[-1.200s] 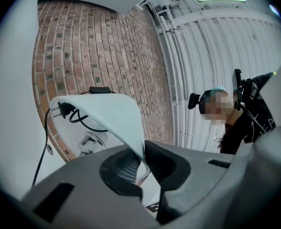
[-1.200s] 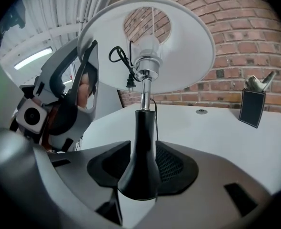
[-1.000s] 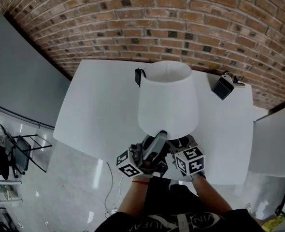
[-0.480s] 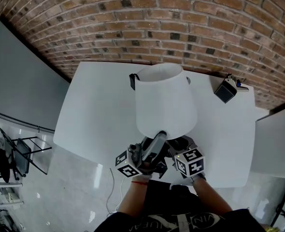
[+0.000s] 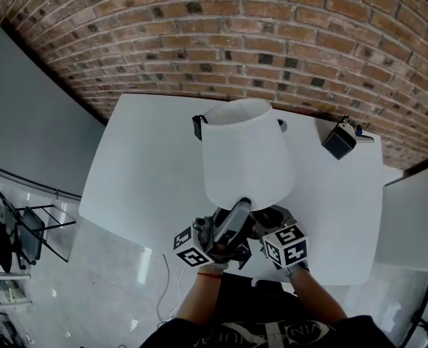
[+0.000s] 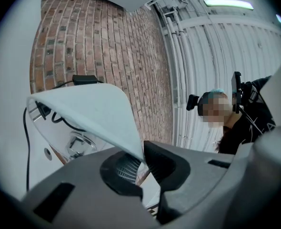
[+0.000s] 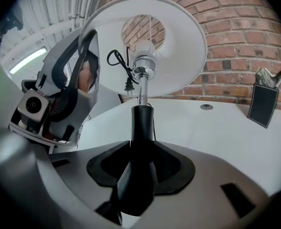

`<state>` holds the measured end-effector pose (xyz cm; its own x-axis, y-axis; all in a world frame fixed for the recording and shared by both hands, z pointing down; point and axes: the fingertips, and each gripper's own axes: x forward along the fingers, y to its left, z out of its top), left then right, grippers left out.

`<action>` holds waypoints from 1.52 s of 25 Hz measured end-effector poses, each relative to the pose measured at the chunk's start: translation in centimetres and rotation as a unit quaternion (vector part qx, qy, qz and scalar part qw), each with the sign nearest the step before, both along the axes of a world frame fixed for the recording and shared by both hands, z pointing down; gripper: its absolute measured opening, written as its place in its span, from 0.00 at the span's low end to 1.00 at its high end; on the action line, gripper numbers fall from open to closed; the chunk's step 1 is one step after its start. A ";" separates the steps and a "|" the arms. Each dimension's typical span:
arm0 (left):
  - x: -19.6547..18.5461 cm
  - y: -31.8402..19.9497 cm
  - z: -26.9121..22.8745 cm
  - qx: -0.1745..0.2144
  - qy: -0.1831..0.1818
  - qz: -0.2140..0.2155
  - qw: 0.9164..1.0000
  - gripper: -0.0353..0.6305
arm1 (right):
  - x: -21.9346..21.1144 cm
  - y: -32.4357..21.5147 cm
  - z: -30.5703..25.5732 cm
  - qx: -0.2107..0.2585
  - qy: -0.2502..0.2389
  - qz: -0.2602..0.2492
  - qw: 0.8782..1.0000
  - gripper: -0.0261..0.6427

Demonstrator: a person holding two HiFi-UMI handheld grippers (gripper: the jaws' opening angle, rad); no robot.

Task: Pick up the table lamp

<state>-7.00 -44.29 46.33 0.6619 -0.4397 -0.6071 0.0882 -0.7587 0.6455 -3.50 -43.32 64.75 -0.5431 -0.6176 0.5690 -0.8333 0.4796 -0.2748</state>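
The table lamp has a wide white shade point(image 5: 247, 154) on a chrome rod with a black stem point(image 7: 141, 123). It is over the near side of the white table point(image 5: 141, 165). My left gripper point(image 5: 241, 203) points upward, shut on the shade's lower rim point(image 6: 126, 142), which sits pinched between its pads. My right gripper point(image 7: 139, 168) is under the shade point(image 7: 178, 56). The black stem is between its pads, and they touch it while its jaws are opening slightly. The shade hides the lamp's base in the head view.
A small black box point(image 5: 339, 142) stands at the table's far right by the brick wall. A black plug point(image 5: 197, 125) with the lamp's cord lies behind the shade. A person point(image 6: 240, 123) shows in the left gripper view. The table's near edge is just below both grippers.
The shade has shifted a little to the left in the head view. Both grippers keep their holds on the lamp.
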 end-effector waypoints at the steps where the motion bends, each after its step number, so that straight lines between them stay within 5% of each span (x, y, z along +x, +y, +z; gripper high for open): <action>1: 0.0 0.1 -0.1 0.002 -0.001 0.000 1.000 0.09 | 0.0 0.0 -0.1 0.002 -0.001 0.001 1.000 0.26; 38: 3.3 15.4 -12.8 0.143 -0.043 -0.034 0.988 0.08 | 1.2 8.1 -13.6 0.187 -0.050 -0.021 0.981 0.26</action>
<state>-3.70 -28.85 33.52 0.6913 -0.3030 -0.6560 -0.0142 -0.9134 0.4069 -2.31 -35.18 51.12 -0.6144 -0.7487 0.2489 -0.7882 0.5964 -0.1517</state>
